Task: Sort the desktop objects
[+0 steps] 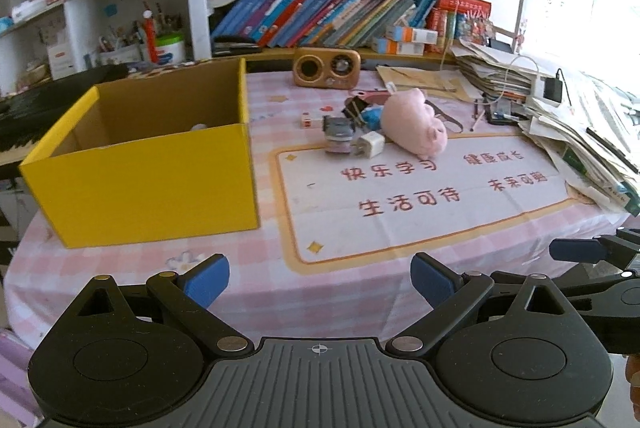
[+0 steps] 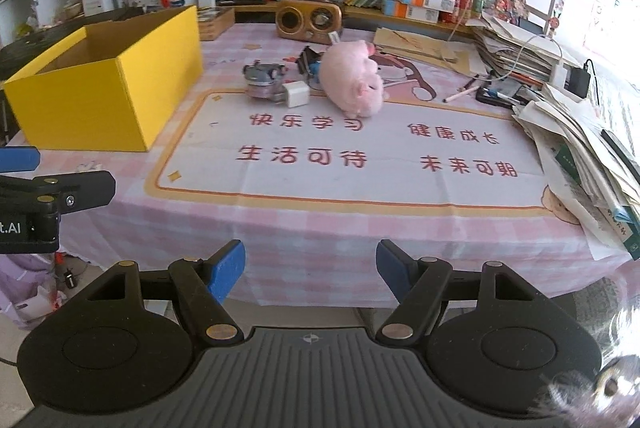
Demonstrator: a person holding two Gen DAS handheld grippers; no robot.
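Bookshelves crowd the wall behind a desk (image 2: 320, 228) under a pink checked cloth. Near its far middle lies the clutter to be sorted: a pink plush pig (image 2: 354, 80) on its side, long axis slanting from far-left to near-right, a white charger plug (image 2: 297, 94) touching its near-left flank, and a small grey toy car (image 2: 262, 78) just left of that. An open yellow box (image 2: 108, 84) sits well left of the heap. Both tools hover off the near edge, well short of everything. The right hand-held gripper (image 2: 310, 272) has its blue pads apart and empty, the pig almost straight ahead. The left hand-held gripper (image 1: 320, 282), likewise spread and empty, faces the gap between box and heap, so the right looks better lined up.
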